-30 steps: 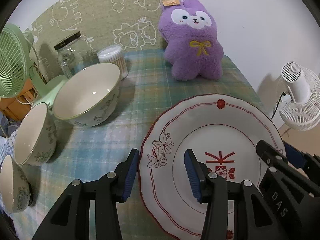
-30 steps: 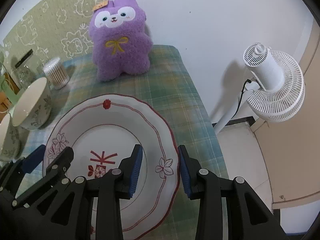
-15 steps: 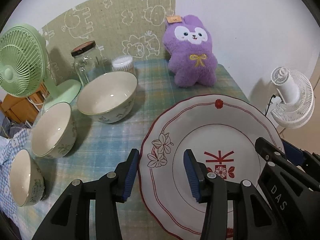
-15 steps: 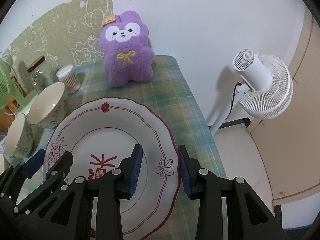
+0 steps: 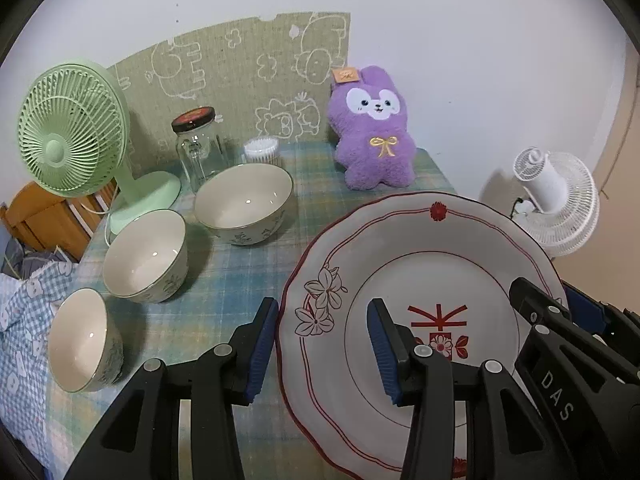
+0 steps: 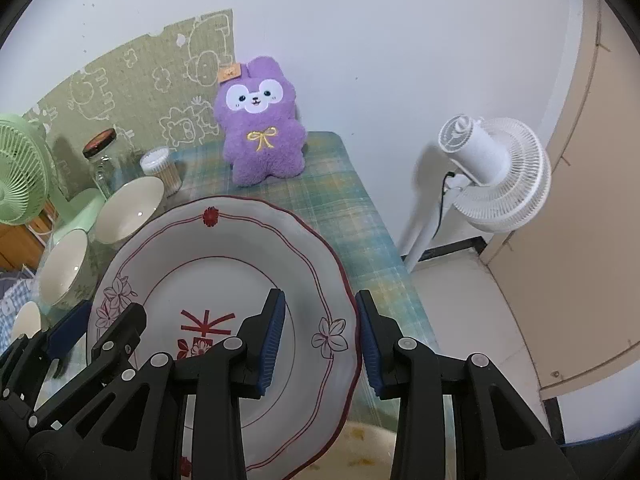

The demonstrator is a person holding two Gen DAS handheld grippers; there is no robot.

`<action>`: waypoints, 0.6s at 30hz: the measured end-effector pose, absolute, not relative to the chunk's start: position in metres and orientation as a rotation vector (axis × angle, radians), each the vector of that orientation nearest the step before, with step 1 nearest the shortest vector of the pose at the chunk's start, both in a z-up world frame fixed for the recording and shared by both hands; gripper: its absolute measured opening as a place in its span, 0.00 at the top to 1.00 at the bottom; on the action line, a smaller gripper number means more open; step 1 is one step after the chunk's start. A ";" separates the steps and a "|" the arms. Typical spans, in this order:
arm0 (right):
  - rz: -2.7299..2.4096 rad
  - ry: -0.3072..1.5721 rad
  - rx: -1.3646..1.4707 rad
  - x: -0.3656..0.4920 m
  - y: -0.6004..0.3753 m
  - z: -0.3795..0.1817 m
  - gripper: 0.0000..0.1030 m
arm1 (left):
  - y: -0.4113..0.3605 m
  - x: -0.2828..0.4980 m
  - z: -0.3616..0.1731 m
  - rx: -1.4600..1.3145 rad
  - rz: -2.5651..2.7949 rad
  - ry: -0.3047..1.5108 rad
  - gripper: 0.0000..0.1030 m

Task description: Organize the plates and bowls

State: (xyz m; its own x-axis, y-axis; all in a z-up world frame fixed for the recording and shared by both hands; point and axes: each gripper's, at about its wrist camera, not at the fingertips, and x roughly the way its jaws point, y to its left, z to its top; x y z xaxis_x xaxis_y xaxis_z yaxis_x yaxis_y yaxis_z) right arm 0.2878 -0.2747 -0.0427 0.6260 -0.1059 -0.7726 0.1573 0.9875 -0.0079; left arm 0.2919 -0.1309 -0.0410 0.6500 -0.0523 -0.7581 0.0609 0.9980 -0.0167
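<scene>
Green fan (image 5: 68, 136) standing far left on worktop (image 5: 240, 276).
Three bowls (image 5: 146, 254) sitting separate, unstacked, in diagonal row beside fan; nesting still to do, by my reading.
Glass jar (image 5: 198, 148), cotton-swab tub (image 5: 262, 150), purple plush (image 5: 374, 132) lining rear.
Left tongs (image 5: 322, 346) clamping plate (image 5: 420, 260) at left rim.
Plate hanging tilted over worktop's right half, not resting.
Right tongs (image 6: 320, 338) clamping opposite rim.
Plate placement pending.
White fan (image 6: 492, 172) standing off worktop, right.
</scene>
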 end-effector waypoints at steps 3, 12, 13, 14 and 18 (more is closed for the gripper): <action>-0.170 0.876 0.068 0.270 -0.273 -0.038 0.62 | -0.128 0.279 -0.038 0.011 -0.080 0.857 0.56; -0.207 0.882 0.097 0.219 -0.271 -0.040 0.62 | -0.123 0.237 -0.037 0.040 -0.118 0.869 0.56; -0.210 0.885 0.098 0.213 -0.273 -0.041 0.62 | -0.124 0.234 -0.037 0.044 -0.121 0.872 0.56; -0.213 0.888 0.100 0.209 -0.274 -0.042 0.62 | -0.125 0.230 -0.039 0.044 -0.123 0.877 0.56; -0.224 0.899 0.100 0.190 -0.280 -0.050 0.62 | -0.132 0.214 -0.047 0.050 -0.136 0.899 0.56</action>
State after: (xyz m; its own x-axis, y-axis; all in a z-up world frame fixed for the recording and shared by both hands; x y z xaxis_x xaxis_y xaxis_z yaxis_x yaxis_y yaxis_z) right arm 0.1903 -0.2798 -0.0496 0.6010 -0.1514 -0.7848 0.2353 0.9719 -0.0073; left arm 0.2137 -0.1323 -0.0473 0.6143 -0.0973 -0.7831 0.1394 0.9901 -0.0138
